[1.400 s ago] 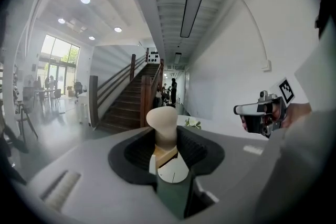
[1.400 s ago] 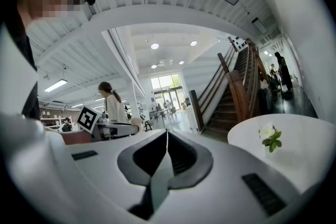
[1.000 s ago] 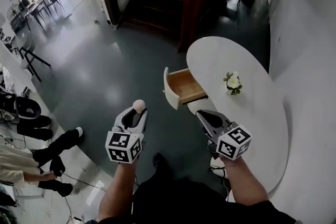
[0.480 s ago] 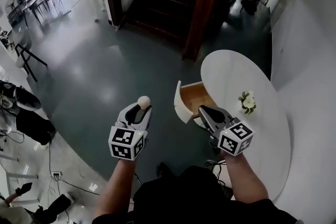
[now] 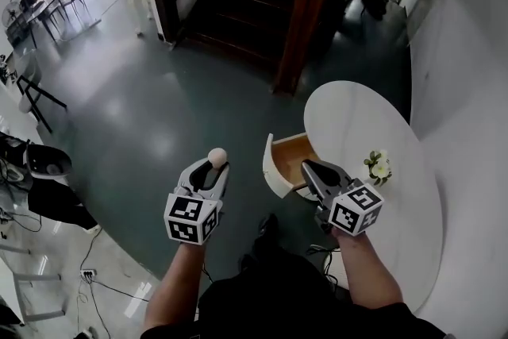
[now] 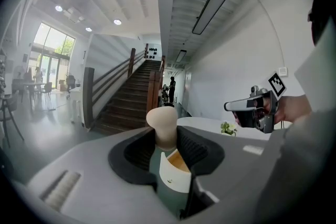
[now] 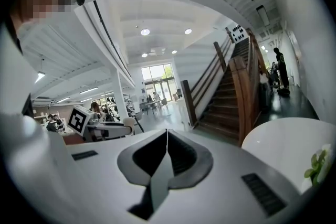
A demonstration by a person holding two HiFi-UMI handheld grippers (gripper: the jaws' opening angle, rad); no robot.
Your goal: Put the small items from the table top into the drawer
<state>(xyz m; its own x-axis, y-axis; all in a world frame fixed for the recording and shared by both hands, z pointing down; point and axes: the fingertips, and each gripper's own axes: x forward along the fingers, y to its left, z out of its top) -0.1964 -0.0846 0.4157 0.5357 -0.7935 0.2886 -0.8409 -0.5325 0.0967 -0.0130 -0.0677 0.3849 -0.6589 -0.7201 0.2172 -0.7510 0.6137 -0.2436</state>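
The left gripper [image 5: 211,168], jaws clamped on the small beige knob [image 5: 217,156], sits left of centre in the head view; the open drawer [image 5: 292,157] lies further right in the frame, closer to the right gripper [image 5: 308,167], whose jaws are pressed together on nothing.

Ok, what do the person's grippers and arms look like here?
The left gripper and right gripper match: light grey moulded bodies, black ribbed pads inside the jaws, each carrying a white cube printed with black square markers. Both forearms are bare; no sleeves or cables show.
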